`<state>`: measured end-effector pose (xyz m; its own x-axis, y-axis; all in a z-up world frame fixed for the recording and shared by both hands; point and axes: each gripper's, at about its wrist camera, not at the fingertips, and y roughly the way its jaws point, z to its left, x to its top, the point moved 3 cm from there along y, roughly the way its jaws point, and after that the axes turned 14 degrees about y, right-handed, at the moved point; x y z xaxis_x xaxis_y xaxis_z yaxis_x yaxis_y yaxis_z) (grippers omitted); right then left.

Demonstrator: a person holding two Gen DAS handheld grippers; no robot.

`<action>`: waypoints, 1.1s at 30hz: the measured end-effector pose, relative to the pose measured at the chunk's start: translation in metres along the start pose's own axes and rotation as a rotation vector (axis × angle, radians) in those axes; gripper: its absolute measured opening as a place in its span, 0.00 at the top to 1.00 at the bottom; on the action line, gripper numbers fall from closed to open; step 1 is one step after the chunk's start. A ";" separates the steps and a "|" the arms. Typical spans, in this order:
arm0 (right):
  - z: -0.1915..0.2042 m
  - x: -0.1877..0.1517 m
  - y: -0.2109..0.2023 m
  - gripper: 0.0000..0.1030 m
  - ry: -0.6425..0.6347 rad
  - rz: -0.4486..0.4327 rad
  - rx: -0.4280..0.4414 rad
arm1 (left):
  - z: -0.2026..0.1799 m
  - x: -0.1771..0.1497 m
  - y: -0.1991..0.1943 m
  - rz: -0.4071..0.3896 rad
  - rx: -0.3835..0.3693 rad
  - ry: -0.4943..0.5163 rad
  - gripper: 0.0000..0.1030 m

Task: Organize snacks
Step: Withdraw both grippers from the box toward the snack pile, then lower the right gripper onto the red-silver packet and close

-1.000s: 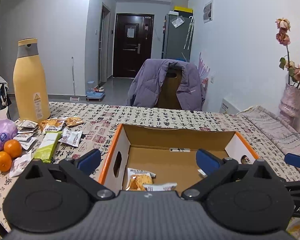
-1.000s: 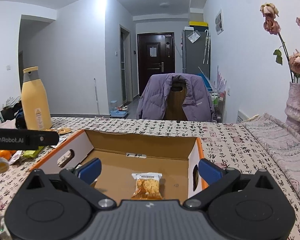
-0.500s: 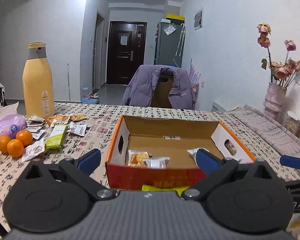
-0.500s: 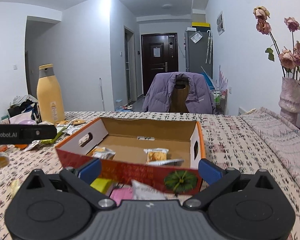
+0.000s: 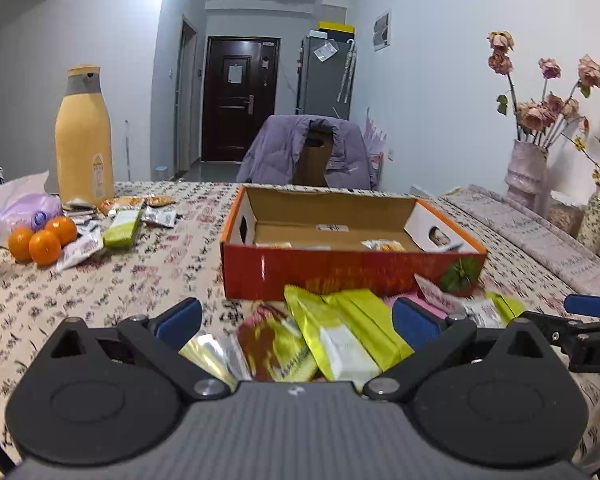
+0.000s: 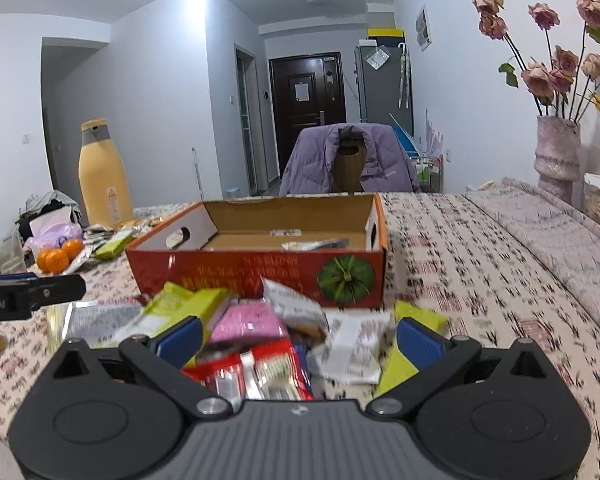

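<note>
A red cardboard box (image 5: pixel 348 270) (image 6: pixel 260 272) with orange rims stands open-topped mid-table, a few snack packets lying inside. In front of it is a heap of snack packets: lime-green ones (image 5: pixel 340 332), a pink one (image 6: pixel 246 322) and a red one (image 6: pixel 260 372). My left gripper (image 5: pixel 296 316) is open above the heap's left part, nothing between its blue pads. My right gripper (image 6: pixel 298 336) is open over the heap's right part, also empty. More snack packets (image 5: pixel 122 222) lie at the far left of the table.
A tall yellow bottle (image 5: pixel 84 136), several oranges (image 5: pixel 42 238) and a purple tissue pack (image 5: pixel 28 210) stand at the left. A vase of dried roses (image 6: pixel 556 156) stands at the right. A chair with a purple jacket (image 5: pixel 308 156) is behind the table.
Both grippers have pulled back from over the box toward the near table edge and lowered. The box front and the packet heap before it have come into view.
</note>
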<state>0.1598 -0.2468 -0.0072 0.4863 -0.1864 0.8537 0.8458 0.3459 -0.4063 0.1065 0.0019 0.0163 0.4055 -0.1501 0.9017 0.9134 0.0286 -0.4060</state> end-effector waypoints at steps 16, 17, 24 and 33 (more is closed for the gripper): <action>0.007 -0.035 -0.006 0.07 -0.066 0.072 -0.009 | -0.011 -0.036 -0.008 0.003 -0.023 0.039 0.00; 0.009 -0.036 -0.003 0.07 -0.070 0.083 -0.003 | -0.010 -0.036 -0.009 0.002 -0.023 0.039 0.00; 0.013 -0.050 0.024 0.20 -0.066 0.185 -0.009 | -0.007 -0.040 -0.010 0.011 -0.027 0.036 0.00; 0.012 -0.057 0.023 0.43 -0.086 0.184 -0.015 | -0.007 -0.043 -0.007 0.027 -0.043 0.031 0.00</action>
<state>0.1484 -0.2167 -0.0613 0.6132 -0.0418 0.7888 0.7476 0.3531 -0.5625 0.0820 0.0011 -0.0207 0.4283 -0.1800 0.8855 0.8995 -0.0088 -0.4368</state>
